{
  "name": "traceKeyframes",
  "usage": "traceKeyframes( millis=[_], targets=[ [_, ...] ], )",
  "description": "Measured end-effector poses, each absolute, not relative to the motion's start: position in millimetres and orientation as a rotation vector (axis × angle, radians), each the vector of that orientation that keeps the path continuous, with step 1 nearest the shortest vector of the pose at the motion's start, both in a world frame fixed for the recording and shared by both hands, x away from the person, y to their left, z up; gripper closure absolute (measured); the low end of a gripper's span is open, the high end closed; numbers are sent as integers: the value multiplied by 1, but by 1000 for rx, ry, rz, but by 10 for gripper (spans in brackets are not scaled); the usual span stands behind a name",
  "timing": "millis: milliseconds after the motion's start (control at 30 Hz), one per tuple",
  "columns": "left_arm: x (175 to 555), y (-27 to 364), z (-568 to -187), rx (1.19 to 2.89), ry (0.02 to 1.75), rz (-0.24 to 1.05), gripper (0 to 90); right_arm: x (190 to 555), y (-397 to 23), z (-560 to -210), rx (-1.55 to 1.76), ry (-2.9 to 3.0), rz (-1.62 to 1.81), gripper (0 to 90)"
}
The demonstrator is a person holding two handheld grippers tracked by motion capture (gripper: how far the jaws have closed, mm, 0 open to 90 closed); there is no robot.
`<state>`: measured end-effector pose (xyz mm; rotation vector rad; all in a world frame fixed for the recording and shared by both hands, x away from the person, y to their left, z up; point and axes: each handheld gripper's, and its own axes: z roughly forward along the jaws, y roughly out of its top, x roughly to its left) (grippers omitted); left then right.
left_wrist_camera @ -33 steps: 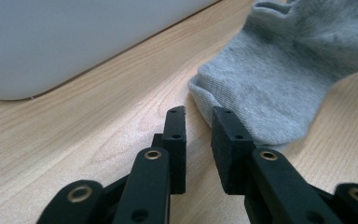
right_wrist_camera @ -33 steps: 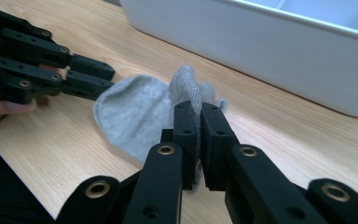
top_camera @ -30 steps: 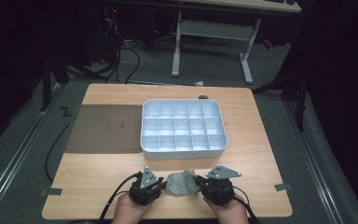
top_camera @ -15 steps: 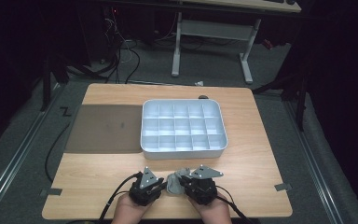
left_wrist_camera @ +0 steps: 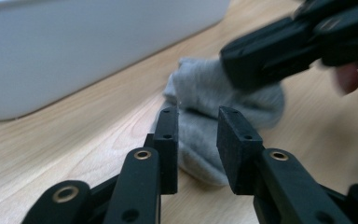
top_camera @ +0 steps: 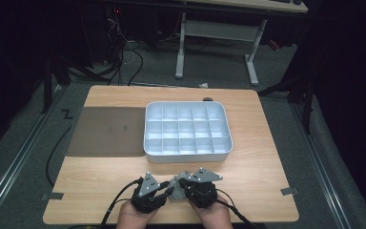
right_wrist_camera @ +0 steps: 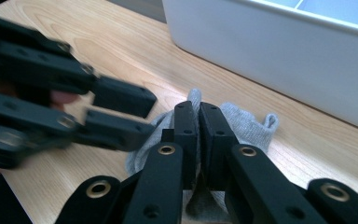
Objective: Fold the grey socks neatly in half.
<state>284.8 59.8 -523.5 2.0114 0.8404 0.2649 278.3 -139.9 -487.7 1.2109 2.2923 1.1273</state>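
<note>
A small grey sock [top_camera: 175, 183] lies bunched on the wooden table near its front edge, between my two grippers. My right gripper [right_wrist_camera: 199, 126] is shut on a fold of the sock [right_wrist_camera: 248, 122], with cloth pinched between its nearly touching pads. My left gripper [left_wrist_camera: 196, 140] stands open; its jaws have just been opening, and the sock [left_wrist_camera: 200, 88] lies at their tips without being pressed. In the high view the left gripper [top_camera: 166, 191] and the right gripper [top_camera: 181, 184] almost meet over the sock. The right gripper's finger [left_wrist_camera: 265, 58] reaches onto the sock from the upper right.
A white tray [top_camera: 187, 155] with several empty compartments stands just beyond the grippers; its near wall [left_wrist_camera: 74, 46] [right_wrist_camera: 279, 60] is close to the sock. A dark mat [top_camera: 107, 131] lies left of the tray. Bare wood extends to either side of the hands.
My right hand has slid left toward the left hand, and the sock between them has bunched into a smaller heap. The left hand has stayed in place.
</note>
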Motion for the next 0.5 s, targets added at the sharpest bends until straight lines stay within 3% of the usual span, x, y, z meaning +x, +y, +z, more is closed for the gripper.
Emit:
traceKeyframes(
  millis=[200, 267, 300, 333, 500],
  targets=[
    [289, 64, -530, 2011, 930, 199, 676, 277, -141, -484, 1200, 2264, 1135, 870],
    [290, 65, -531, 2008, 945, 175, 702, 277, -141, -484, 1201, 2263, 1138, 871],
    [292, 66, -532, 1999, 965, 161, 802, 277, -142, -484, 1205, 2262, 1145, 871],
    [292, 65, -532, 1995, 971, 160, 826, 277, -142, -484, 1205, 2263, 1148, 871],
    [296, 59, -531, 1917, 1009, 90, 856, 277, -139, -481, 1198, 2246, 1165, 872]
  ],
)
